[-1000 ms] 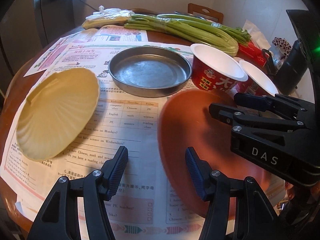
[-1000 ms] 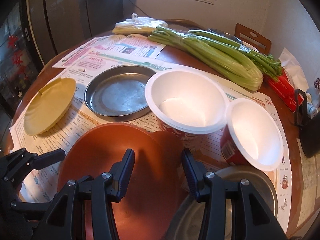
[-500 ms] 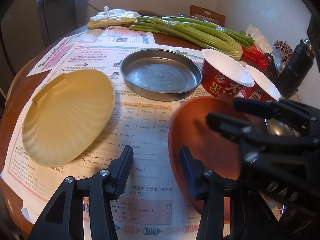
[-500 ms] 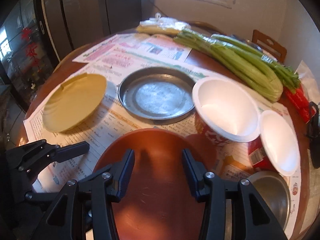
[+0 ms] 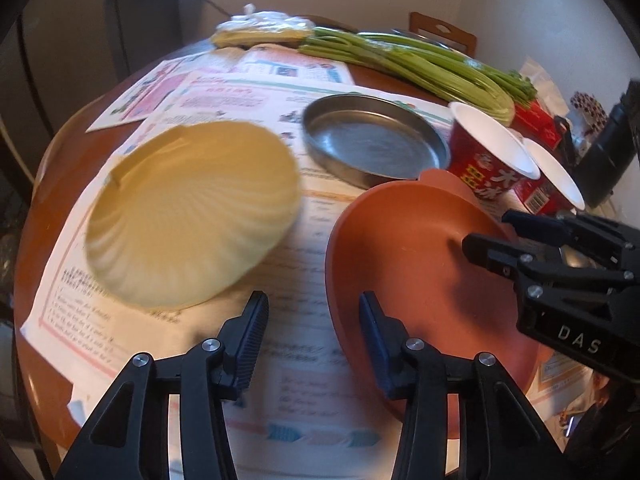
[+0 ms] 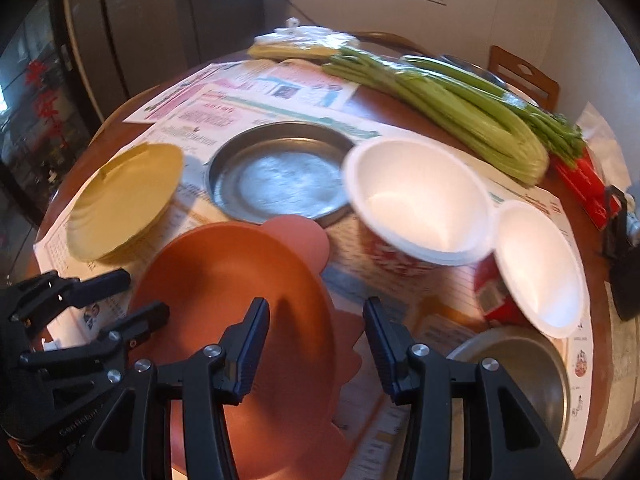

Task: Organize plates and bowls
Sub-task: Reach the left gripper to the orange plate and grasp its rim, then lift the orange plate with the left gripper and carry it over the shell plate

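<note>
An orange plate (image 5: 408, 264) (image 6: 224, 280) sits tilted on the printed sheets, its far rim overlapping the near edge of a round metal pan (image 5: 372, 144) (image 6: 280, 176). My left gripper (image 5: 314, 308) (image 6: 146, 294) straddles the plate's left rim: its right finger is at the rim, and paper shows between the rim and its left finger. My right gripper (image 6: 314, 312) (image 5: 486, 228) straddles the opposite rim with one finger over the plate's inside. Neither pair of pads presses on the plate. A yellow shell-shaped plate (image 5: 192, 212) (image 6: 124, 200) lies to the left.
Two red cups with white insides (image 6: 416, 196) (image 6: 536, 264) stand right of the pan. A metal bowl (image 6: 520, 368) sits at the near right. Celery (image 5: 420, 64) and a plastic bag lie at the back, a black flask (image 5: 612, 144) at the far right. The round table's edge (image 5: 36, 240) curves close on the left.
My left gripper's jaws have narrowed, and it has moved right up to the orange plate's left rim. In the right wrist view the plate now lies further left, overlapping the pan's edge.
</note>
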